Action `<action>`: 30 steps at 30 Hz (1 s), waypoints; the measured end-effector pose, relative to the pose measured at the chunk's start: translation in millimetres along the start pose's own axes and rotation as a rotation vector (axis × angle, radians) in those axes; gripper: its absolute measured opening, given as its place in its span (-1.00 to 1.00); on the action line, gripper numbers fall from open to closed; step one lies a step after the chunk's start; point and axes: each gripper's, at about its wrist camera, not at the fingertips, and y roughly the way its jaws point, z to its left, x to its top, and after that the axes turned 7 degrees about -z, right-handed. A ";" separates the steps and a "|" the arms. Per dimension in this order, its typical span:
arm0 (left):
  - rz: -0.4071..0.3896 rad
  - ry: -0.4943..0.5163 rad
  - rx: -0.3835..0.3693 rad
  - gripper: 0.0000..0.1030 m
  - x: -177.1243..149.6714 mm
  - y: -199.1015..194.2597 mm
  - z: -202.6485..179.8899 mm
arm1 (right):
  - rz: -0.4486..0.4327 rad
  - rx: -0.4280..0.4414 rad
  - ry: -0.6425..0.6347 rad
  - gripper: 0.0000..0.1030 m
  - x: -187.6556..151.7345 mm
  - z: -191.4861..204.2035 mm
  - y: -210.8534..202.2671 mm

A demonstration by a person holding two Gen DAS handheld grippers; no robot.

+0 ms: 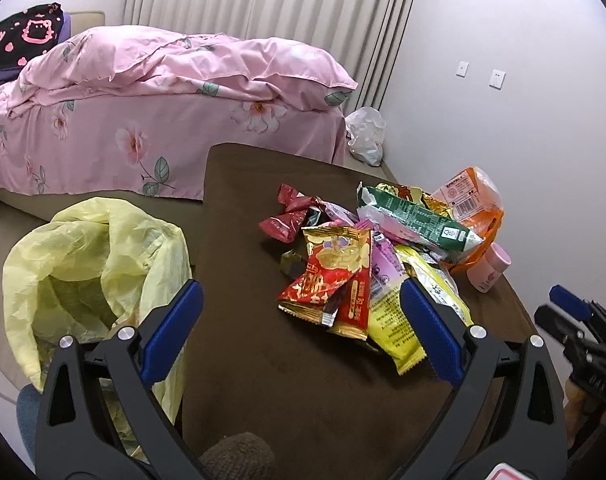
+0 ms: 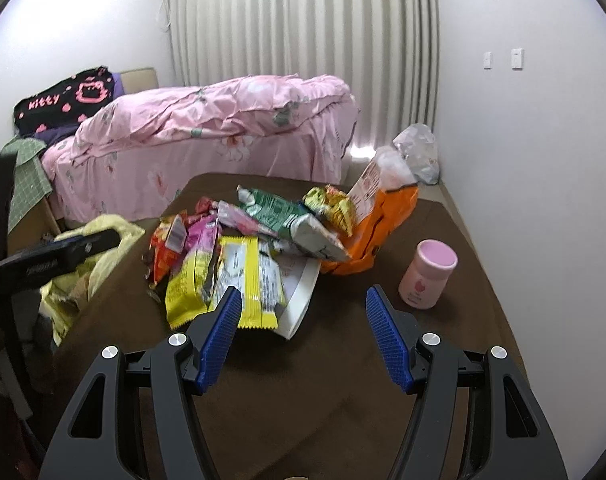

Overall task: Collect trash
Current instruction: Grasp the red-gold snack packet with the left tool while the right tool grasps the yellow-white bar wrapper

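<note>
Left wrist view: heap of snack wrappers (image 1: 383, 248) on brown table (image 1: 287, 380), toward the right side; yellow trash bag (image 1: 91, 268) slumped open at the table's left edge. Red wrapper (image 1: 335, 276) and yellow wrapper (image 1: 399, 320) nearest the camera, green packet (image 1: 415, 220) and orange bag (image 1: 475, 208) further back, pink bottle (image 1: 489, 268) upright just beside the heap.

Likely handling: wrappers light, thin, crinkly, probably slick film; apt to slide or fold rather than resist. Best taken by a free crimped edge or a corner sticking out of the pile, pinched flat, not scooped from above. Bottle stiffer, round, prone to rolling if tipped; better gripped across the body. Bag soft and floppy, mouth may need holding open.

Left gripper (image 1: 299, 308) spread wide, blue pads well apart, nothing between them; left pad over the bag's edge in view, right pad over the yellow wrapper, contact not certain.

Right wrist view: right gripper (image 2: 303, 308) also wide open and empty, hovering short of the pile; left pad near the yellow wrapper (image 2: 247, 280), bottle (image 2: 425, 274) off to the right.
</note>
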 end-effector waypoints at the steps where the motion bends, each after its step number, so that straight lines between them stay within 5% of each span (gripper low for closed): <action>1: 0.013 -0.005 0.002 0.82 -1.7 2.1 1.3 | 0.010 0.010 -0.002 0.19 0.2 2.5 3.1; 8: 0.127 -0.028 -0.106 0.70 -10.9 26.1 17.3 | 0.114 0.114 0.005 0.19 2.1 26.9 47.2; 14: 0.129 -0.022 -0.196 0.66 0.1 40.3 24.3 | 0.164 0.073 -0.013 0.18 1.7 36.8 86.0; 18: 0.112 -0.018 -0.232 0.64 3.9 45.6 20.5 | 0.243 0.158 0.002 -0.37 -0.3 35.3 97.3; 20: 0.144 -0.014 -0.245 0.56 5.4 58.0 17.3 | 0.242 0.149 -0.015 -0.41 -3.2 36.8 90.7; 21: 0.160 -0.016 -0.245 0.47 5.8 63.4 17.4 | 0.242 0.146 -0.029 -0.75 -7.1 38.7 84.4; 22: 0.182 -0.015 -0.250 0.30 5.9 70.1 16.7 | 0.249 0.145 -0.035 -0.86 -9.5 39.5 81.9; 25: 0.223 0.011 -0.259 -0.15 1.5 73.2 11.4 | 0.258 0.157 -0.036 -0.86 -20.7 37.8 65.1; 30: 0.206 0.045 -0.264 -0.26 -12.1 44.2 2.6 | 0.208 0.151 -0.009 -0.85 -23.2 23.3 35.6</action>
